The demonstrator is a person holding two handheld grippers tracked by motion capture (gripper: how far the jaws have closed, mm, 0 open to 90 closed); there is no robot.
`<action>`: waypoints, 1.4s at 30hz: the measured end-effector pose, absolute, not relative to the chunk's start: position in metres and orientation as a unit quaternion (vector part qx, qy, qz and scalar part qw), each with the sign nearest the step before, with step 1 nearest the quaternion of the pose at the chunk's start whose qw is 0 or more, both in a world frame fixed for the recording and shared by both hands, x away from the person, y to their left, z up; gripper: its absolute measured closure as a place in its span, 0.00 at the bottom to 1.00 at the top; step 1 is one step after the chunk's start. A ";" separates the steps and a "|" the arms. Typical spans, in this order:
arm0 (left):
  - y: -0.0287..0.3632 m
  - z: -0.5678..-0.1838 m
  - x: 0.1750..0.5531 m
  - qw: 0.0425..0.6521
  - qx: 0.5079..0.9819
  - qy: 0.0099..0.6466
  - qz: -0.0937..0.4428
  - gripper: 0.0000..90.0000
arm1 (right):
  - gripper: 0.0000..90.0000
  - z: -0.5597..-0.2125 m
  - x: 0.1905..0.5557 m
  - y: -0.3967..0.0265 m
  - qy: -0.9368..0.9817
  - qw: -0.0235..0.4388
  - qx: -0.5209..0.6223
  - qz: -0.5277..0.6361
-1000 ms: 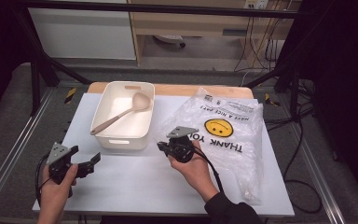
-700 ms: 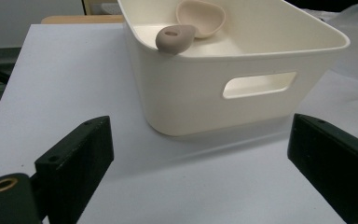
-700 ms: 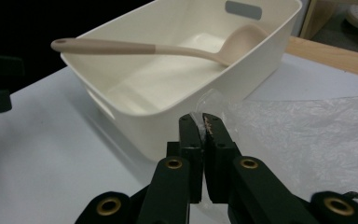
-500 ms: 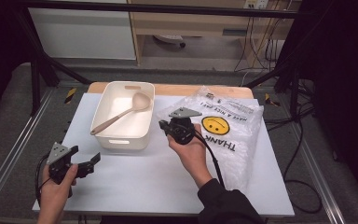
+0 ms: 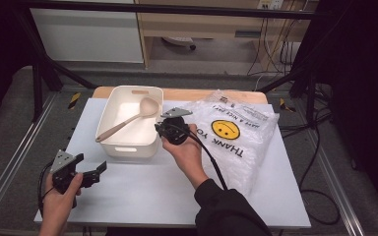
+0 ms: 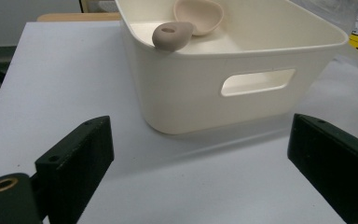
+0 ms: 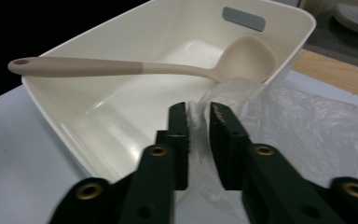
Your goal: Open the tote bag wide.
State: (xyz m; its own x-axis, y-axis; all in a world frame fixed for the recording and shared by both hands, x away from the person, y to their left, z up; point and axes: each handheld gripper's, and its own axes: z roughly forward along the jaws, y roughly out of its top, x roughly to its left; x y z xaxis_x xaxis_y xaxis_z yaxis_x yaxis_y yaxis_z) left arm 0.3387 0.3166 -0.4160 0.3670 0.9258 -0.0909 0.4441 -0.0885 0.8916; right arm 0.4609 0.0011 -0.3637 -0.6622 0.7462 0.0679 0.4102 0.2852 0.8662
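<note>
From the high view, the white bin (image 5: 130, 125) sits toward the far left of the table (image 5: 142, 191), and a beige ladle (image 5: 128, 119) lies slantwise in it, its bowl at the far right corner and its handle tip over the near left rim. Just right of the bin the right gripper (image 5: 163, 129) hovers at the bin's right wall, held up by a hand, with the edge of the clear plastic bag (image 5: 236, 140) — the one printed with a yellow smiley — bunched at its tip. The rest of the bag spreads flat to the right of the bin. Well apart from the bin, near and to its left, the left gripper (image 5: 94, 173) rests low over the table.

In the left gripper view, the left gripper (image 6: 200, 158) has its jaws spread wide with bare table between them, facing the bin's (image 6: 242, 88) handle cutout; the ladle's handle end (image 6: 171, 35) pokes over the rim.

In the right gripper view, the right gripper (image 7: 198, 126) has just been easing apart — a fold of the bag (image 7: 307, 126) sits in the narrow gap, loose rather than squeezed, right at the bin's (image 7: 93, 107) edge below the ladle's (image 7: 168, 68) neck.
</note>
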 end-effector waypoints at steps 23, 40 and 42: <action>0.321 -0.417 0.338 0.454 0.680 0.507 0.273 0.06 | 0.09 -0.349 0.419 -0.038 0.811 0.170 0.337 0.448; 0.321 -0.416 0.337 0.459 0.679 0.506 0.269 0.06 | 0.07 -0.351 0.413 -0.087 0.799 0.165 0.361 0.451; 0.321 -0.416 0.337 0.459 0.679 0.505 0.269 0.06 | 0.07 -0.350 0.413 -0.095 0.795 0.164 0.367 0.454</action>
State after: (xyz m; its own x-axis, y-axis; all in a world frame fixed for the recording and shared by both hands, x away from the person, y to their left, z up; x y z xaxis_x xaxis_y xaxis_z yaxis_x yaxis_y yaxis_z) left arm 0.3374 0.3208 -0.4160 0.3446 0.9336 -0.0983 0.4395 -0.0679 0.8957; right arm 0.4132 -0.0952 -0.3503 -0.6768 0.7326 0.0719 0.4345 0.3187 0.8424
